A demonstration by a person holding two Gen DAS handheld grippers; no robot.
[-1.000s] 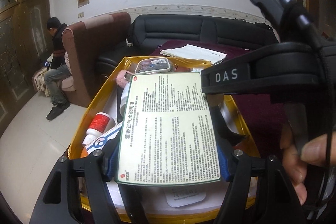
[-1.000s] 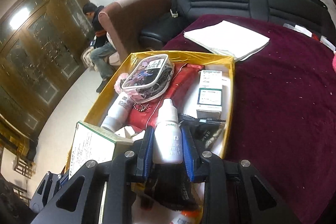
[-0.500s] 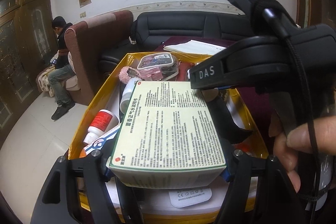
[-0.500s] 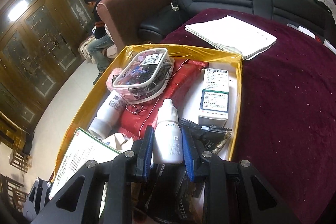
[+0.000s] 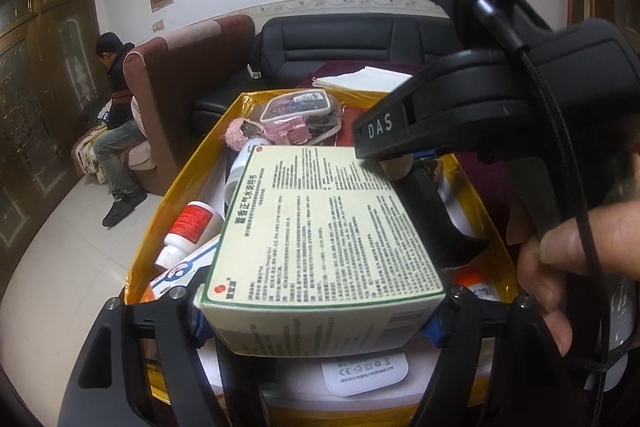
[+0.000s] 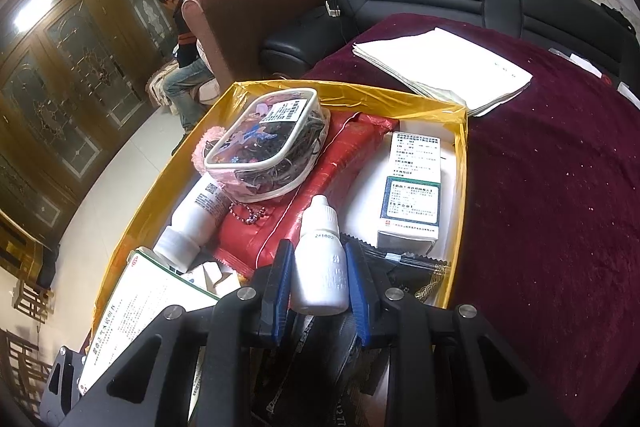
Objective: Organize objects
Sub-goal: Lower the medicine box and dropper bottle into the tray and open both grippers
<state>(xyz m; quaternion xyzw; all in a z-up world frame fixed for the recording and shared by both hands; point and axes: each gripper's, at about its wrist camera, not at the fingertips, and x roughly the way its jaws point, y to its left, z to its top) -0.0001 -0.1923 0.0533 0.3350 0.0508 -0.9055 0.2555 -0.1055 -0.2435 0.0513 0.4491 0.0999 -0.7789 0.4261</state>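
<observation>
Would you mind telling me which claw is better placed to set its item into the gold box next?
Probably the right claw: its small white dropper bottle fits the gold box's gaps. The left claw's jaws are opening around a bulky medicine carton.

A gold-yellow lining is seen on the box (image 6: 460, 147), and a dark maroon cloth with pale specks on the tabletop (image 6: 552, 187). Cream with a green border and black print is noted on the carton (image 5: 320, 239); plain white on the dropper bottle (image 6: 320, 263), blue on the gripper pads (image 6: 278, 291). A red pouch (image 6: 320, 183), a white red-labelled bottle (image 5: 188, 233) and a fluffy pink pompom (image 5: 236, 135) are recorded.
</observation>
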